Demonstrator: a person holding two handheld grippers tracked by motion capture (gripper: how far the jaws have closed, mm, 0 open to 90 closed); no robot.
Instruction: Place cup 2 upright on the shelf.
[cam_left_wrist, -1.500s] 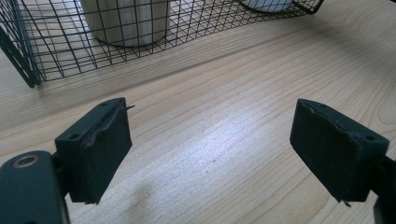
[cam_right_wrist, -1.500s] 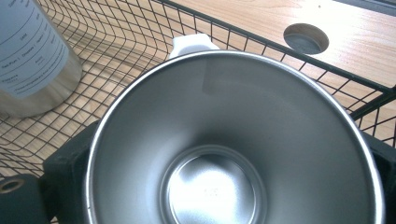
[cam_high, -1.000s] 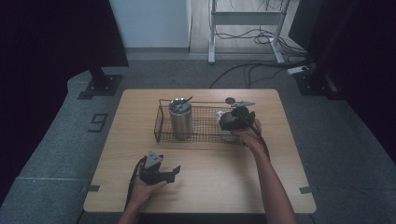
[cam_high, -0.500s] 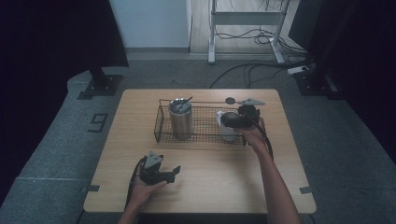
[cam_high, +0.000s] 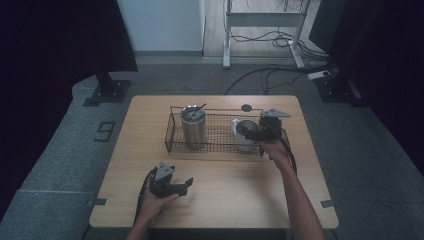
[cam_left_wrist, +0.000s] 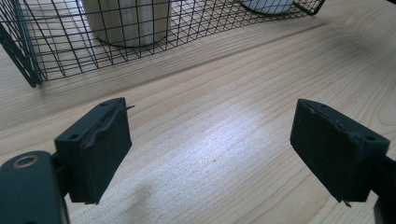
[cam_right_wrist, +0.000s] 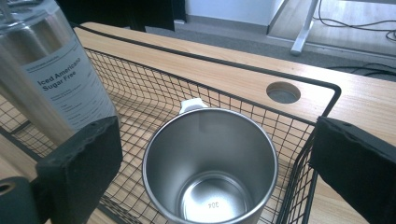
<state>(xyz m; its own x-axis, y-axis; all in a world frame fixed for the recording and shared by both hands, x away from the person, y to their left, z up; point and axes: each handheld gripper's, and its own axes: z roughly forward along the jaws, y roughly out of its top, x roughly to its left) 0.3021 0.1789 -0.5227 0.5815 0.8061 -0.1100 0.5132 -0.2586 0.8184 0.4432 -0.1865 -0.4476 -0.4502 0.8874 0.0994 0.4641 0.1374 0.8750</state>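
Note:
A black wire basket (cam_high: 175, 137) stands on the wooden table (cam_high: 235, 200). In it are a tall steel tumbler (cam_high: 193, 129) with a straw at the left and a short steel mug (cam_high: 241, 131) at the right. My right gripper (cam_high: 250, 134) hovers open at the basket's right end, just above the mug. In the right gripper view the empty mug (cam_right_wrist: 210, 177) sits upright between and below the open gripper (cam_right_wrist: 217, 140), with the labelled tumbler (cam_right_wrist: 56, 70) to the left. My left gripper (cam_high: 188, 186) rests open near the table's front, holding nothing (cam_left_wrist: 210, 126).
A round cable hole (cam_high: 246, 107) lies in the table behind the basket. The left gripper view has the basket wall (cam_left_wrist: 42, 56) and the tumbler's base (cam_left_wrist: 126, 23) a short way ahead. Bare wood lies between the basket and the front edge.
My right gripper has shifted a little to the right, so more of the mug shows. The left gripper has stayed put.

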